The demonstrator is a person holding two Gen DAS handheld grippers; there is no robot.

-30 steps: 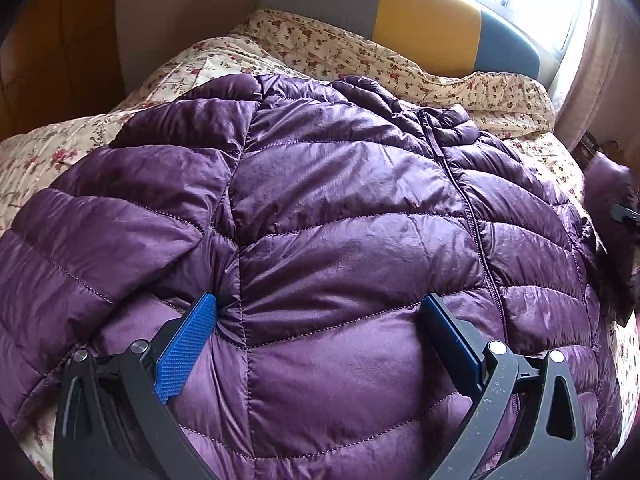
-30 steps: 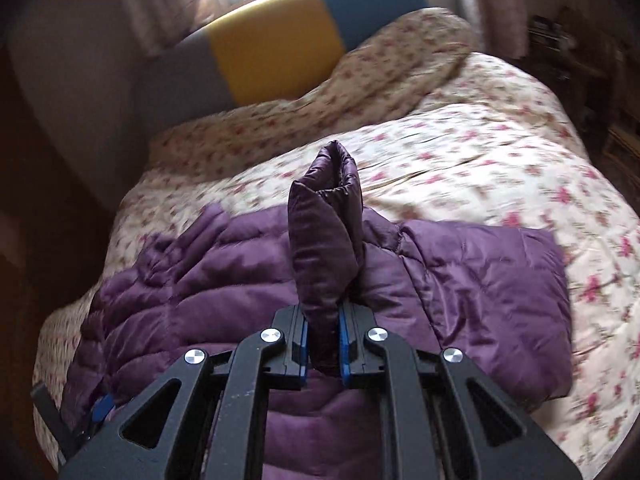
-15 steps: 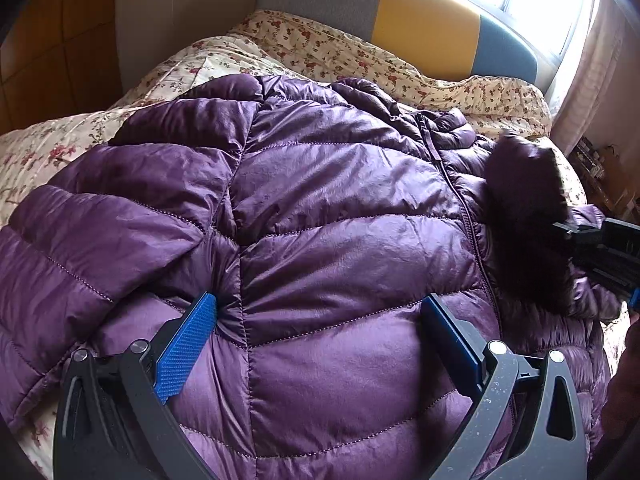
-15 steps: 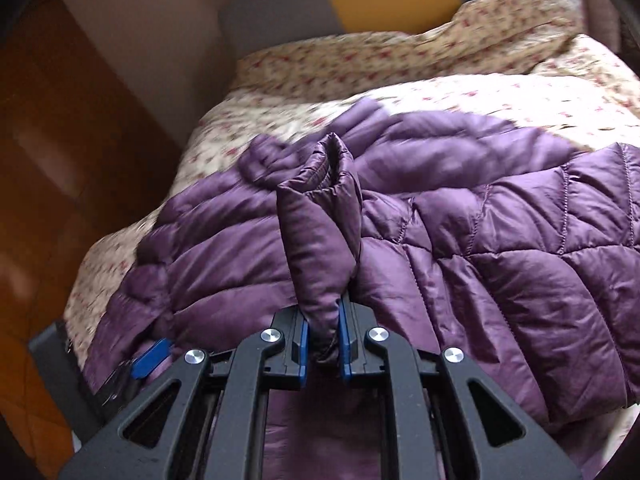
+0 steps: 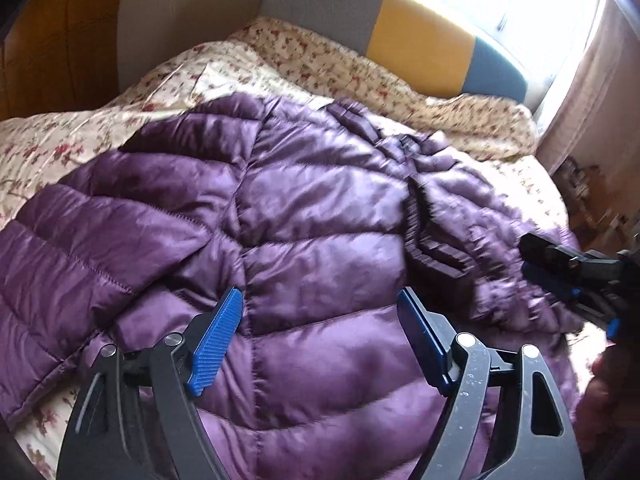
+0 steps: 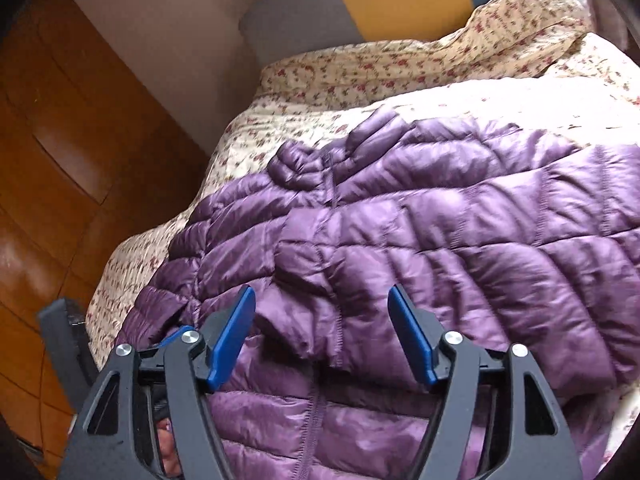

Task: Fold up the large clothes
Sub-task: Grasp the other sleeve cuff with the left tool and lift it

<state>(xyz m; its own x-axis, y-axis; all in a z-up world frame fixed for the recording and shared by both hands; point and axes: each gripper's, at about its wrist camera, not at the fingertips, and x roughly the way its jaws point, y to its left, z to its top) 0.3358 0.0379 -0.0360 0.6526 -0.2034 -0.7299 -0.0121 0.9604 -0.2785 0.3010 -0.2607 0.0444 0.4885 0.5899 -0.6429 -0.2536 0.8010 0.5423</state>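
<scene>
A purple quilted puffer jacket lies spread on the floral bed, zipper side up. It also fills the right wrist view. One sleeve lies folded across the jacket's front; its cuff rests just ahead of my right gripper. My left gripper is open and empty, low over the jacket's lower front. My right gripper is open and empty above the sleeve cuff and also shows at the right edge of the left wrist view.
The floral quilt covers the bed. A grey, yellow and blue headboard stands at the back under a bright window. A wooden wardrobe and wooden floor lie beside the bed. Curtains hang at the right.
My right gripper carried the sleeve across the jacket, then opened and let it go; the sleeve now lies on the jacket's front. My left gripper stayed open and drew back slightly.
</scene>
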